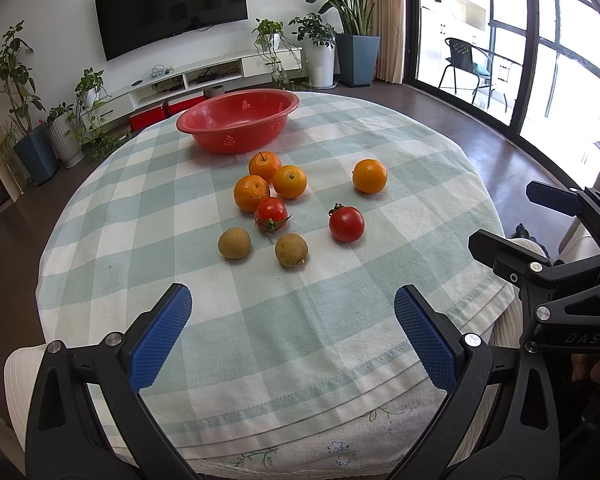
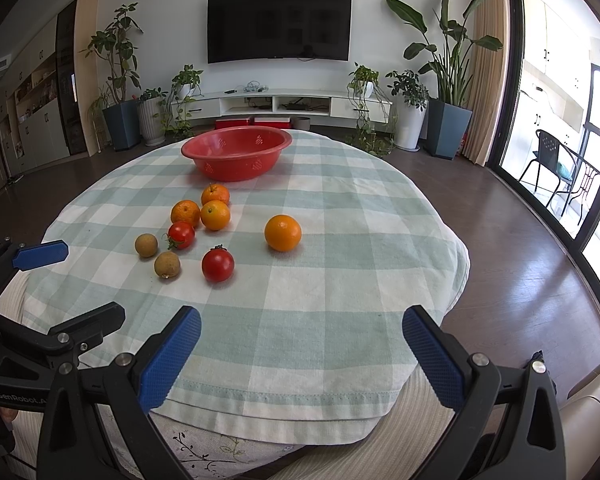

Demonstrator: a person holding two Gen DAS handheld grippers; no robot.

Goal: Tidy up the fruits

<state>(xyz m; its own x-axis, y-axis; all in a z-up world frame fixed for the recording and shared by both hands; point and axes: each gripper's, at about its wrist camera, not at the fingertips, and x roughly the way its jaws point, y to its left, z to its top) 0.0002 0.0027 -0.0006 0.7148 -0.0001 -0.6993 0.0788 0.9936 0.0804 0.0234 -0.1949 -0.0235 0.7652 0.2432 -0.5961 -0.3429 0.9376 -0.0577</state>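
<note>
A red colander bowl (image 1: 238,120) (image 2: 236,152) stands at the far side of the round table, empty as far as I can see. In front of it lie three clustered oranges (image 1: 270,180) (image 2: 204,210), a lone orange (image 1: 369,176) (image 2: 283,233) to the right, two tomatoes (image 1: 346,223) (image 2: 218,265) (image 1: 271,213) (image 2: 181,234) and two brown longans (image 1: 234,243) (image 2: 146,245) (image 1: 291,249) (image 2: 167,265). My left gripper (image 1: 292,336) is open and empty over the table's near edge. My right gripper (image 2: 300,356) is open and empty, right of it; it also shows in the left wrist view (image 1: 512,220).
The table wears a green and white checked cloth (image 1: 300,320) (image 2: 320,300). Beyond it are a TV (image 2: 278,24), a low white cabinet and potted plants. Dark wood floor and glass doors lie to the right.
</note>
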